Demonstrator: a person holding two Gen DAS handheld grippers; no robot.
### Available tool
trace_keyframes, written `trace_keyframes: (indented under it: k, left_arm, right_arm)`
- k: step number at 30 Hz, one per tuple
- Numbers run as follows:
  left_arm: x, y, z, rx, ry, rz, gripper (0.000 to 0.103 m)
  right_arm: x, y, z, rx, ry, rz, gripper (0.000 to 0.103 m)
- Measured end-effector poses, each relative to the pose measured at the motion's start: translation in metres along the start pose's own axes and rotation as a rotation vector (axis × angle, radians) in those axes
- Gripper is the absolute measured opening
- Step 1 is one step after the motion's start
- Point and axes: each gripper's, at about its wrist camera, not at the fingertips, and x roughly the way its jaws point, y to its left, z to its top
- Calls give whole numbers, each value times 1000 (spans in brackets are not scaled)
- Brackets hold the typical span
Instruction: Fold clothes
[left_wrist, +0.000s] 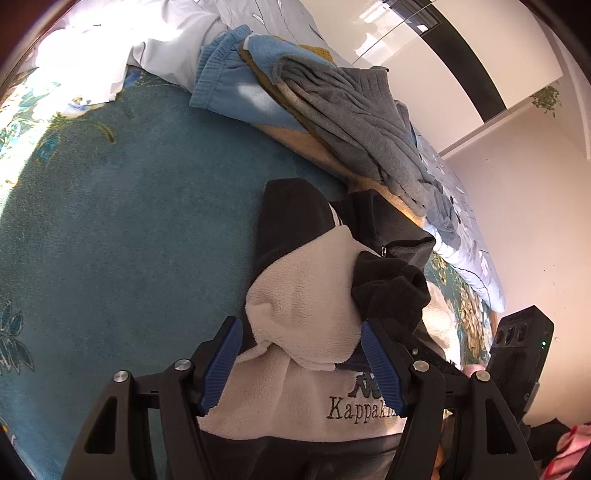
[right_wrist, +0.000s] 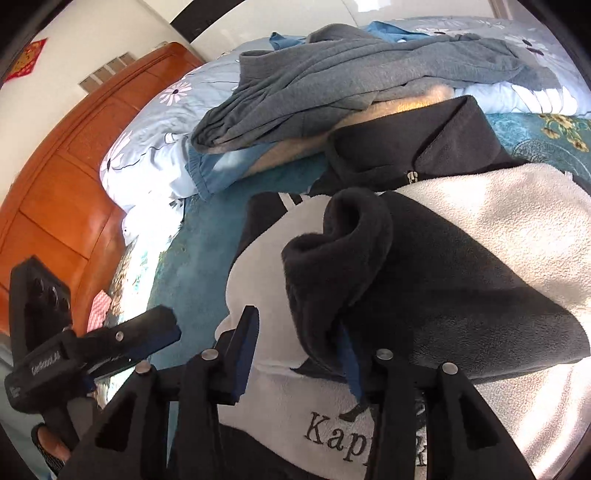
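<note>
A home bedroom; a teal floral bedspread (left_wrist: 110, 229), a flowered duvet (right_wrist: 147, 122), a wooden headboard (right_wrist: 66, 177) and heaped clothes (left_wrist: 332, 110).

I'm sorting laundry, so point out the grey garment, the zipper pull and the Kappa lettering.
grey garment (right_wrist: 332, 85), right wrist view, middle of its body.
zipper pull (right_wrist: 411, 177), right wrist view, metal tab.
Kappa lettering (left_wrist: 360, 409), left wrist view, embroidered word.

Left gripper (left_wrist: 300, 341) agape; right gripper (right_wrist: 299, 350) parted

light: hard daylight, bright | glare: sheet (left_wrist: 74, 48) far left and fleece (right_wrist: 517, 221) right blown white | shadows: crisp, dark across fleece | focus: sharp, no blur | lens: heavy fisheye bend, black vignette at corners
</note>
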Motion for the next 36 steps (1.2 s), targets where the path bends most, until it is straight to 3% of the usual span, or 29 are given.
trace_keyframes:
  k: [5, 12, 18, 20, 22, 23, 25, 31, 36]
  left_arm:
    - [20, -23, 6, 48, 31, -22, 71]
    - [62, -44, 6, 71, 85, -24, 71]
    - [68, -52, 3, 80, 36, -13, 68]
    - [67, -56, 4, 98, 13, -13, 59]
    - [65, -61, 5, 140, -4, 16, 30]
    - [66, -63, 6, 162, -12, 37, 23]
    - [62, -65, 9, 177, -23, 51, 19]
    - [9, -69, 24, 220, -179, -3, 19]
    - [15, -31, 27, 160, -140, 70, 19]
  right_arm:
    - [-38, -23, -24, 32, -46, 4, 48]
    - [-82, -72, -57, 150, -84, -62, 49]
    - [-103, -104, -75, 250, -117, -81, 49]
    - [-109, -111, -81, 277, -128, -75, 49]
    - [-116, -119, -88, 298, -138, -71, 49]
    - [-117, -120, -89, 305, -140, -72, 49]
    - [-117, -122, -91, 314, -139, -73, 49]
    - [-131, -125, -100, 325, -163, -85, 49]
    - [-135, -134, -108, 357, -171, -90, 49]
